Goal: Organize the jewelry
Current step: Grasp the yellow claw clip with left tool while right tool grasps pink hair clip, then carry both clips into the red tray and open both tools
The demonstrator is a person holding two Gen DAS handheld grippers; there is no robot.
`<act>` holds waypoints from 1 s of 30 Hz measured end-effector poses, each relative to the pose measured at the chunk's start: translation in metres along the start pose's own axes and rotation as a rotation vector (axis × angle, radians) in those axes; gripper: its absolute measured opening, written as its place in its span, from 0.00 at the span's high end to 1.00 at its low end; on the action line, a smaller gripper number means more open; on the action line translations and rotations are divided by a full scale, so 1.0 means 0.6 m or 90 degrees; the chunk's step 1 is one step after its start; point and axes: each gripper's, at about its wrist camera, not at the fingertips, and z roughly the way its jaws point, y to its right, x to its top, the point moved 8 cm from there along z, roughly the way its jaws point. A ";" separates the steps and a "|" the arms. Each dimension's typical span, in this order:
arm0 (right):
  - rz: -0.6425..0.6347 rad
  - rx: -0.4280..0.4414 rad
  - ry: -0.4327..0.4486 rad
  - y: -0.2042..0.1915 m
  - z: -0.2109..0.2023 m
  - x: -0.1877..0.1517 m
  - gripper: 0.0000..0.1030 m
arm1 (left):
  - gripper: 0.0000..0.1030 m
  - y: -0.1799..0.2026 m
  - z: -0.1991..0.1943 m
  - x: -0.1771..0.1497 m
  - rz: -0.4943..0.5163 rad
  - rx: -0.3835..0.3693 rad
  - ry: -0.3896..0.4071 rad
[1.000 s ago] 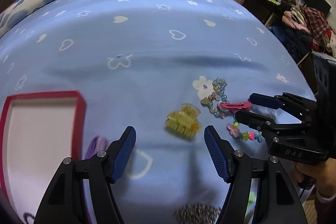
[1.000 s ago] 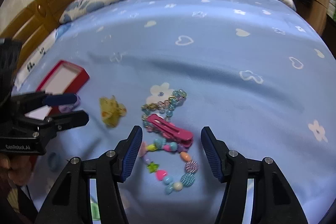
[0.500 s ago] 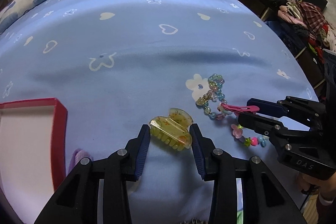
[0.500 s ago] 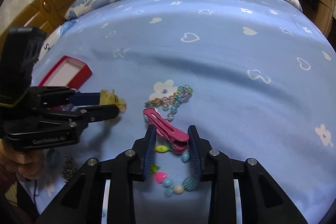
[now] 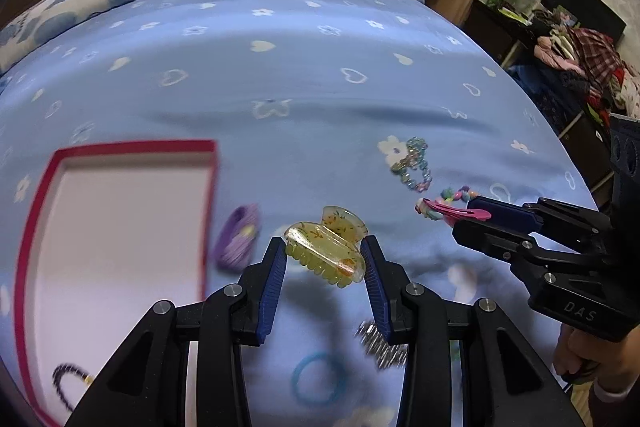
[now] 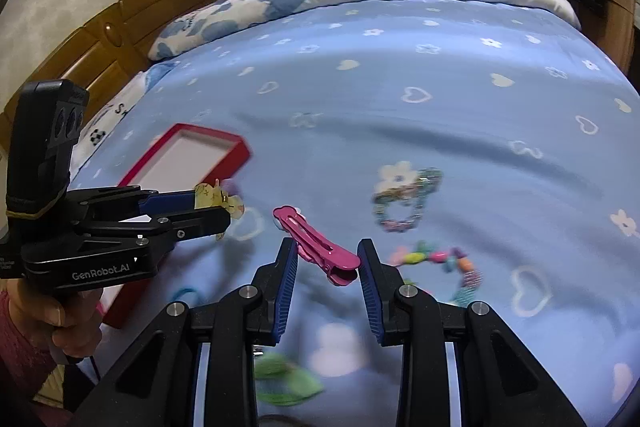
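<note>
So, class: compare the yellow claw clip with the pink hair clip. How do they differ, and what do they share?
The yellow claw clip is translucent and wide with teeth; the pink hair clip is opaque, long and slim. The claw clip sits in the left gripper, the pink clip in the right gripper. Both are gripped between blue pads and lifted off the blue bedsheet.

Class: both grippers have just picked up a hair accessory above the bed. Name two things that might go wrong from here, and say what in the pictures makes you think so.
1. The left gripper pinches the yellow claw clip only at its ends, tilted; it may twist free before reaching the red box.

2. The right gripper holds the pink hair clip by its rear end, with most of it sticking out ahead of the fingers. It might pivot or drop onto the beaded bracelet below.
</note>
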 end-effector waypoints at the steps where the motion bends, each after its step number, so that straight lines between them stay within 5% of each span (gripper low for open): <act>1: -0.002 0.002 0.001 -0.008 0.000 -0.001 0.70 | 0.64 -0.005 -0.009 -0.004 -0.004 0.002 0.002; 14: -0.040 0.062 -0.003 -0.148 0.026 -0.001 0.70 | 0.64 -0.113 -0.136 -0.069 -0.069 0.043 0.040; 30: -0.090 0.106 -0.014 -0.275 0.072 0.014 0.70 | 0.64 -0.231 -0.188 -0.104 -0.143 0.089 0.058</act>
